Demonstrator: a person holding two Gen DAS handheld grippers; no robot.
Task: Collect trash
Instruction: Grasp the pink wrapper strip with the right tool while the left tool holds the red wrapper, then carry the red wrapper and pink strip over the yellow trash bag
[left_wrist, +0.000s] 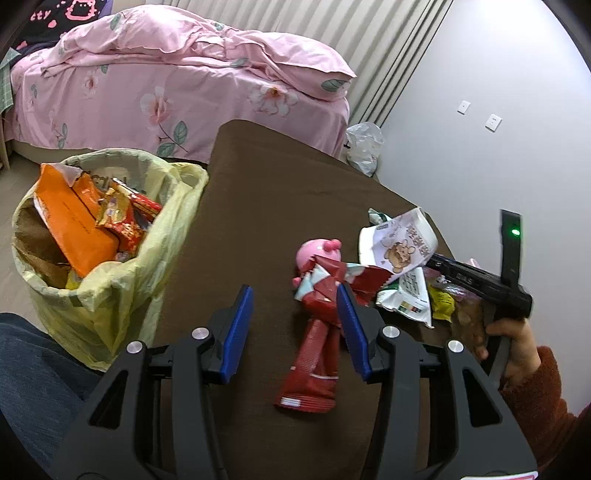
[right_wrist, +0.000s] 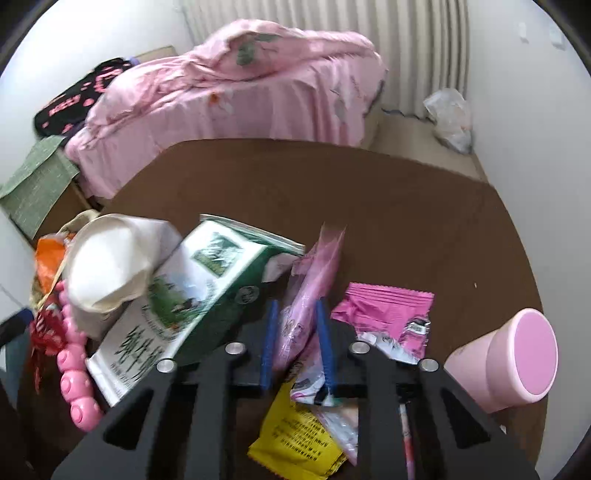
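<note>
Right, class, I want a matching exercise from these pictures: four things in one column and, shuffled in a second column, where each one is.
Things:
1. orange packet
2. pale pink wrapper
3. pink cup
4. red wrapper

Places:
A. lying on its side on the brown table
B. pinched by the right gripper
C. inside the yellow trash bag
D. flat on the table, by the left gripper

Pairs: 1-C, 2-B, 3-A, 4-D
</note>
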